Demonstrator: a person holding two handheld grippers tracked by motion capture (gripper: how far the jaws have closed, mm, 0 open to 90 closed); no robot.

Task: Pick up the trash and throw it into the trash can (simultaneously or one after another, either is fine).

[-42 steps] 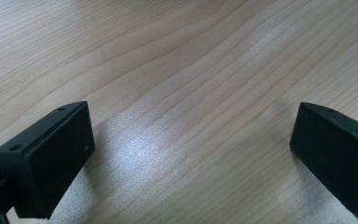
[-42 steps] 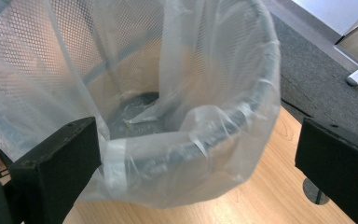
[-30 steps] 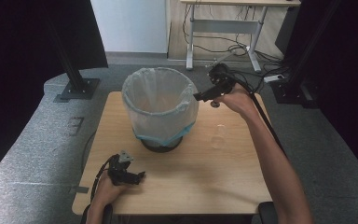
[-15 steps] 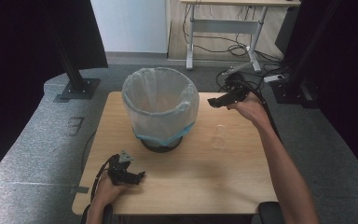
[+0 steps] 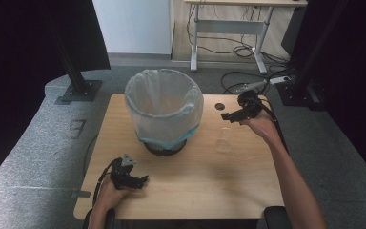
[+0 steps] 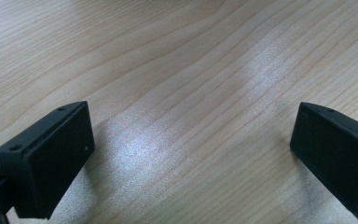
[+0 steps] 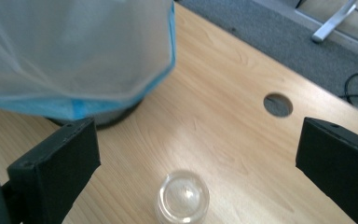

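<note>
The right gripper [image 5: 229, 116] hangs above the far right part of the wooden table [image 5: 205, 186], and its jaws stand wide apart with nothing between them. Just below and in front of it stands a small clear plastic cup [image 5: 224, 141], upright on the table and touched by neither jaw; in the right gripper view the cup [image 7: 182, 196] appears low between the two black jaws, with free wood on both sides of it. To the left of this gripper, near but apart from the cup, stands a waste bin [image 5: 164, 110] lined with a thin white bag with a blue edge, and the bag [image 7: 74, 51] hangs over the side of the bin. A round hole [image 7: 278, 104] in the table top lies beyond the cup, closer to the right jaw. The left gripper [image 5: 140, 181] rests low at the near left part of the table, well apart from the cup and from the bin, held by the person's left hand [image 5: 108, 192]. In the left gripper view its jaws are also wide open, and between them there is just the bare wood grain of the table, very close under them.
</note>
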